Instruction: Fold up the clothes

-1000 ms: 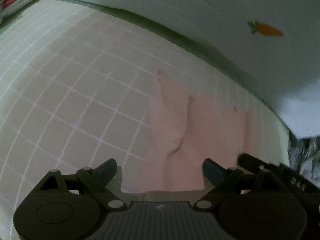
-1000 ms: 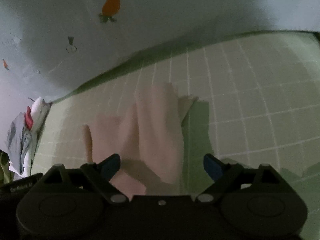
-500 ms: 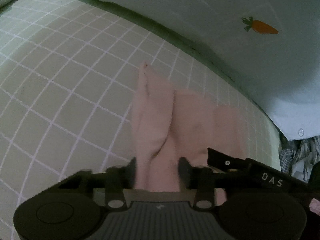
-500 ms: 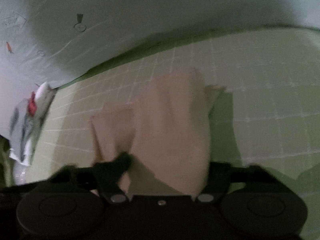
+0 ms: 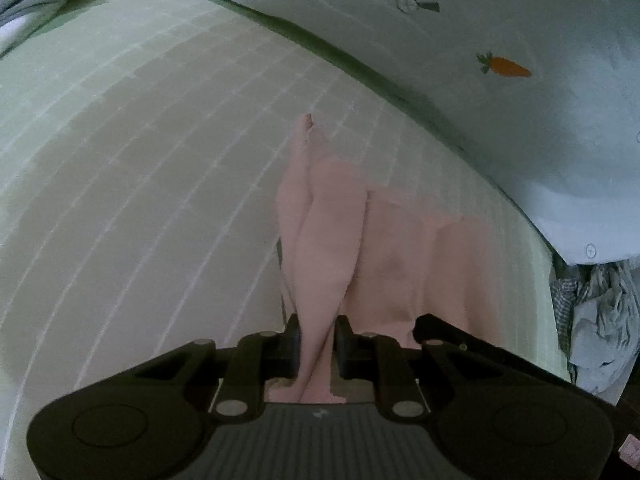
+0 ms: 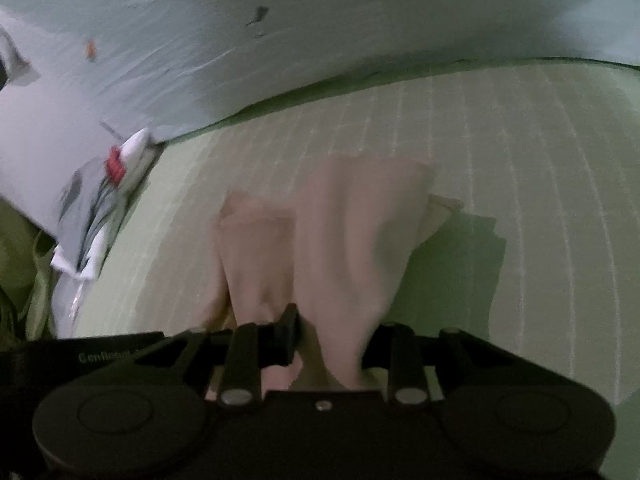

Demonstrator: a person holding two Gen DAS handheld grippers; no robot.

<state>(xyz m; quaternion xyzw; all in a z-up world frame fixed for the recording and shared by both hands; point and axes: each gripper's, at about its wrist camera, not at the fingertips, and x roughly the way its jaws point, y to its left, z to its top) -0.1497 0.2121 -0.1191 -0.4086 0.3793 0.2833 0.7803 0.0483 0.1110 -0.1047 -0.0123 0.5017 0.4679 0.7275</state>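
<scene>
My left claw (image 5: 316, 346) is pinched on a bunched edge of the pink cloth (image 5: 384, 256), and my right claw (image 6: 332, 340) is pressed together on the same cloth's (image 6: 352, 248) other near edge — I hold both ends of one side so the fabric hangs between them and I can steer it as a single sheet. The cloth rises from the bed (image 5: 140, 200) into each grip; beyond that it trails away over the green checked cover, its far part resting down toward the far edge, where the pale sheet (image 5: 440, 80) with carrot prints meets the bed. In the right view a paler corner pokes out from under the lifted fold, so the cloth seems already doubled in places, though I cannot tell how many layers lie there.

Holding the near edge high keeps it from dragging and lets the far part act as an anchor. My guess is that this grip suits carrying the near edge over onto the far part — or equally pulling the cloth flat. Heaps of other clothes lie at the bed's left (image 6: 100, 200) and right (image 5: 596, 320) edges, well apart from it.
</scene>
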